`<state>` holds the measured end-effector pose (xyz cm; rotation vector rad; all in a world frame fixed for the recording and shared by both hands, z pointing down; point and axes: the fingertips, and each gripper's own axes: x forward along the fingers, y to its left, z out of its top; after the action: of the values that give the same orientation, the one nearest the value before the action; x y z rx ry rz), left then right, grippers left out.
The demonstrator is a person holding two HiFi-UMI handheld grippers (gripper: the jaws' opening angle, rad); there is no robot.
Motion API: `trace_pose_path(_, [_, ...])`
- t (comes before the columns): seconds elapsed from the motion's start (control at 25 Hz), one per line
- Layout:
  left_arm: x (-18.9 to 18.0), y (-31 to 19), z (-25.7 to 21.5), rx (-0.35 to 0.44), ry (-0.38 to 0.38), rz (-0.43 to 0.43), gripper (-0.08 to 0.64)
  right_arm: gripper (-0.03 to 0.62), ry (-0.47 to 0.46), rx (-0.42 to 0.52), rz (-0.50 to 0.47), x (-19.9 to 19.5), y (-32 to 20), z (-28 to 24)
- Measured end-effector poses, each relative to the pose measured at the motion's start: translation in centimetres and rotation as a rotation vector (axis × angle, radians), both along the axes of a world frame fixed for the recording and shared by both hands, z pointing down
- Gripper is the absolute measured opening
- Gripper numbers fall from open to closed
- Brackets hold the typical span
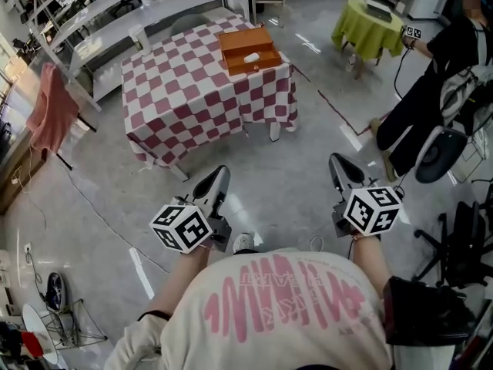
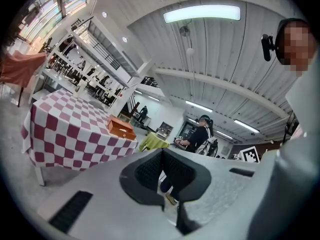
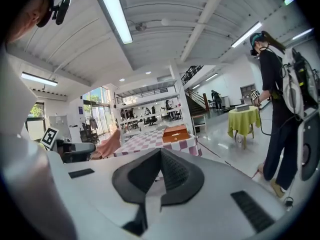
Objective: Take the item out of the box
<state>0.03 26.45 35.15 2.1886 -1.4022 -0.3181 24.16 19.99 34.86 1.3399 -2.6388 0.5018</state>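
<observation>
On the far right corner of the checked table sits the box, an orange-brown wooden case lying open. Its lid is flat and plain on the far side, and its shallow tray faces the camera. Inside the tray lies the item, a small white thing, pale against the wood and too small here for its shape to be made out. It rests near the middle of the tray, and nothing touches it.

The table wears a red-and-white chequered cloth that hangs down over its sides, with pale legs showing beneath. It stands on a glossy grey floor, well apart from the person holding the tools.

Both grippers are held low in front of the person's cream shirt with its pink print, far short of the table. The left gripper points towards the table, its jaws closed tip to tip with nothing between them. The right gripper is likewise closed and empty, angled a little downward. Each carries its cube of square markers near the hand.

Off to the left a pink cloth hangs over a stand. Behind the table runs a white shelf unit. At the far right a small round table with a green cover stands beside another person in dark clothes.
</observation>
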Motion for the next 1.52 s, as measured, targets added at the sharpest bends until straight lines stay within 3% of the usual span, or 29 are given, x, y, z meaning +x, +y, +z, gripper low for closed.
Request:
trace_pose_path(0.24, [-3.9,-5.6,-2.3,0.051,-0.023,0.050,0.008,0.005,-0.032,0.044,0.043,-3.5,-4.3,-1.9])
trace_pose_path(0.68, [-9.6,-12.2,-3.1,0.082,-0.038,0.119,0.008,0.005,0.019,0.071,0.084,-9.5,-8.9,-1.6])
trace_pose_path(1.32, [-11.3,-16.2,-1.4,0.061,-0.016,0.132,0.008,0.005,0.086,0.043,0.097,-11.1,-11.8,-0.5])
trace_pose_path(1.52, [-11.7,-16.6,-1.4,0.074,-0.059,0.155,0.008,0.005,0.073,0.027,0.103,-11.6,-12.5,0.1])
